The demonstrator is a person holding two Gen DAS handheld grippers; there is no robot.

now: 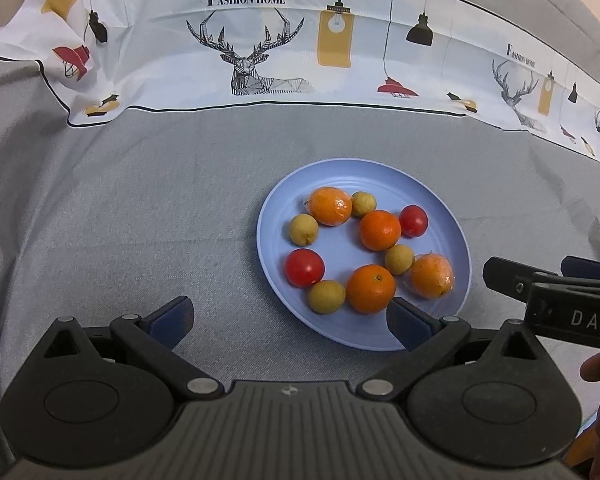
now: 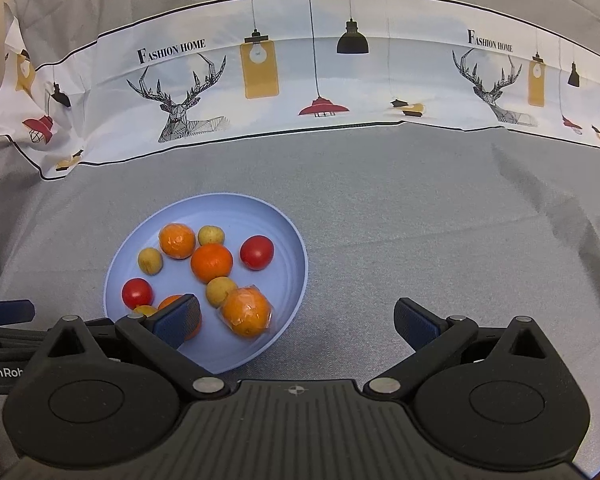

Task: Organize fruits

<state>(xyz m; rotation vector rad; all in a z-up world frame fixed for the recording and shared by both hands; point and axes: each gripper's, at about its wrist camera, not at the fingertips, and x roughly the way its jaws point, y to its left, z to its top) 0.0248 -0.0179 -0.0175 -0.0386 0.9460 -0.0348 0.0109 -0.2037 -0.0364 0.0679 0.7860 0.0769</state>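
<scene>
The fruits sit together on a round blue plate (image 1: pixel 268 236) on the counter (image 1: pixel 140 220), which has a gray cloth over it. There are two red tomatoes (image 1: pixel 304 267), two bare oranges (image 1: pixel 380 230), two oranges in clear wrap (image 1: pixel 331 206) and four small yellow fruits (image 1: pixel 303 229). The left hand-held gripper (image 1: pixel 290 322) is wide open and holds nothing, close to the plate's near edge. The right hand-held gripper (image 2: pixel 296 322) is wide open too, with nothing in it. Behind the plate lies a white cloth with deer and lamps (image 1: pixel 260 52).
</scene>
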